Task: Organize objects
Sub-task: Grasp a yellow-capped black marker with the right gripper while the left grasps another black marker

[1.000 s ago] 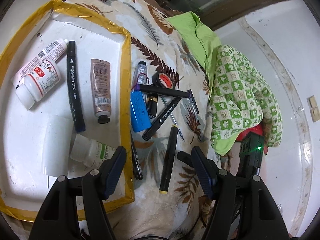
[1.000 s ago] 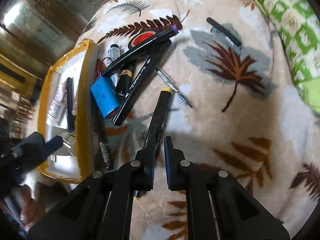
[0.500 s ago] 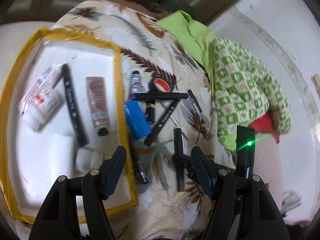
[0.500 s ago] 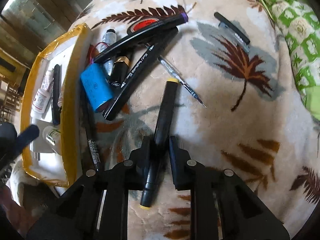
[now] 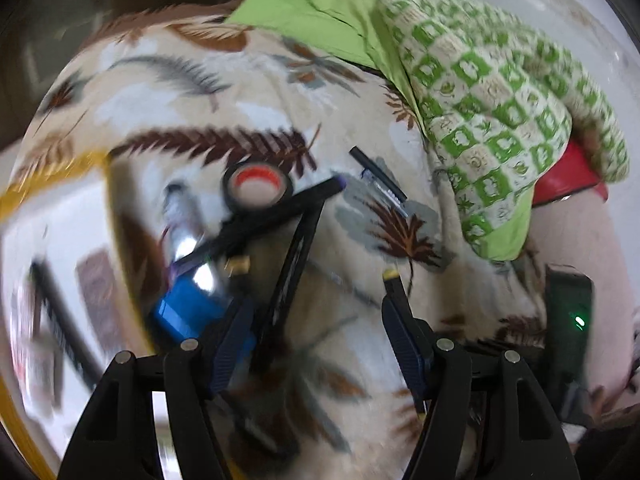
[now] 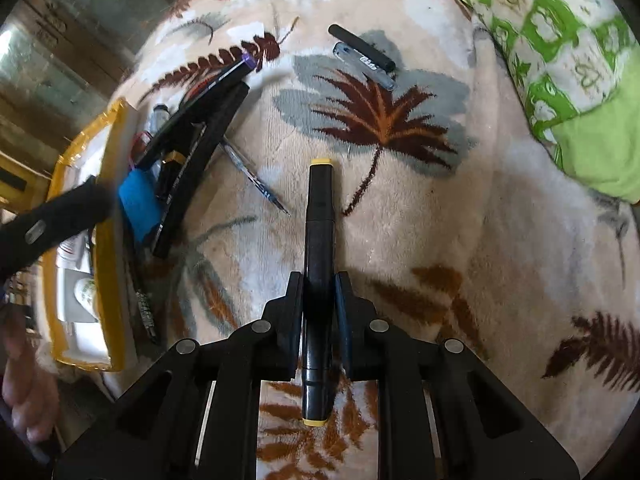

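Fleece blanket (image 6: 500,240), cream with brown and grey leaf print, covers the work surface. Right gripper (image 6: 318,292) pinches a black marker (image 6: 319,240) with yellow end caps; both pads press its barrel near the middle, the marker running straight along the line of the fingers, 1 cap ahead and 1 behind the jaws. Whether the marker is lifted off the blanket cannot be told.

Left gripper (image 5: 316,332) is spread wide with nothing between its pads, above the pile of loose items; that view is motion-blurred.

Tray (image 6: 112,264), white inside with yellow taped rim, sits at the blanket's left edge. Contents seen in the right wrist view: a small white bottle (image 6: 86,290) and other white items, mostly hidden by the rim and the left gripper. In the left wrist view a brown tube (image 5: 98,292) and a dark pen lie in it, blurred.

Pile just beside the tray, outside it: blue battery pack (image 6: 140,204), 2 long black markers (image 6: 200,160) crossed, 1 with a purple cap, a tape roll (image 5: 256,186) with a red core, a thin pen (image 6: 256,178). A black pen (image 6: 142,300) lies along the tray's outer wall.

Farther off, 2 short dark pieces (image 6: 362,50) lie together on a grey leaf. Green checked cloth (image 6: 560,52) is bunched at the far right.
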{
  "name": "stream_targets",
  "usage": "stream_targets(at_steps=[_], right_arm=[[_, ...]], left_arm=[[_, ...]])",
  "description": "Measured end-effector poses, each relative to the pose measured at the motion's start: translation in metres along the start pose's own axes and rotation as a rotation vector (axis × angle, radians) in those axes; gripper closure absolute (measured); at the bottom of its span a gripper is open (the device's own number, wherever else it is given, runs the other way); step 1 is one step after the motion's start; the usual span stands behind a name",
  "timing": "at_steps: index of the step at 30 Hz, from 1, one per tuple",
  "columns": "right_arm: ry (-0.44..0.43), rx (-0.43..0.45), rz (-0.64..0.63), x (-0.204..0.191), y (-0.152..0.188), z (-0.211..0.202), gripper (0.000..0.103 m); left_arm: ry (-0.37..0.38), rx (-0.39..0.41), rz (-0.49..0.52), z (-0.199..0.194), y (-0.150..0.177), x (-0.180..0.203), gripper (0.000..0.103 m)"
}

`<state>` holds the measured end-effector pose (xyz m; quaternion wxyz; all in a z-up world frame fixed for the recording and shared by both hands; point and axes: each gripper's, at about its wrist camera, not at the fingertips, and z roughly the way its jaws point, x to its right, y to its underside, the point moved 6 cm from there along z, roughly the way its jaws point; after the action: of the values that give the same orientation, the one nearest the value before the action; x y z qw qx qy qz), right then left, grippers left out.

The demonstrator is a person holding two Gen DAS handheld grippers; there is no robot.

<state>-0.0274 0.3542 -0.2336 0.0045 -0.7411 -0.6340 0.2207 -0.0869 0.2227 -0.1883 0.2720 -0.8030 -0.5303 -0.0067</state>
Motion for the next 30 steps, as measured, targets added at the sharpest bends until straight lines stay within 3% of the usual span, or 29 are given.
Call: stream_targets(at_steps=[3,4,5,7,10,14,18,22,26,30], right_arm=[[-0.025,0.002,0.014,0.0,-0.001,0.002,0.088],[-0.031,0.003,0.018,0.0,-0.001,0.003,0.088],[-0.037,0.004,0.02,0.0,-0.001,0.004,0.088],[-0.05,0.004,0.023,0.0,-0.001,0.005,0.088],[-0.062,0.003,0.026,0.0,-0.002,0.007,0.087],[-0.066,0.002,0.023,-0.001,-0.004,0.009,0.087],[-0.075,0.008,0.009,-0.002,-0.004,0.009,0.087],[-0.088,0.013,0.025,-0.002,-0.006,0.008,0.087],[-0.102,0.039,0.062,-0.004,-0.005,0.003,0.087],[-0.117,0.056,0.059,-0.015,-0.002,-0.004,0.087]], left_arm=[[-0.007,-0.029,-0.005,0.021,-0.013,-0.002,0.036],[-0.021,-0.033,0.012,0.026,-0.015,-0.002,0.043],[-0.041,-0.044,0.032,0.032,-0.016,-0.001,0.057],[-0.056,-0.09,0.057,0.044,-0.012,0.0,0.069],[-0.087,-0.126,0.072,0.056,-0.006,-0.001,0.071],[-0.126,-0.121,0.042,0.059,-0.002,-0.008,0.09],[-0.089,-0.132,-0.009,0.049,0.01,-0.008,0.09],[0.016,-0.155,-0.105,0.039,0.033,-0.008,0.09],[0.125,-0.127,-0.177,0.018,0.048,-0.004,0.09],[0.154,-0.083,-0.183,-0.009,0.054,-0.002,0.09]])
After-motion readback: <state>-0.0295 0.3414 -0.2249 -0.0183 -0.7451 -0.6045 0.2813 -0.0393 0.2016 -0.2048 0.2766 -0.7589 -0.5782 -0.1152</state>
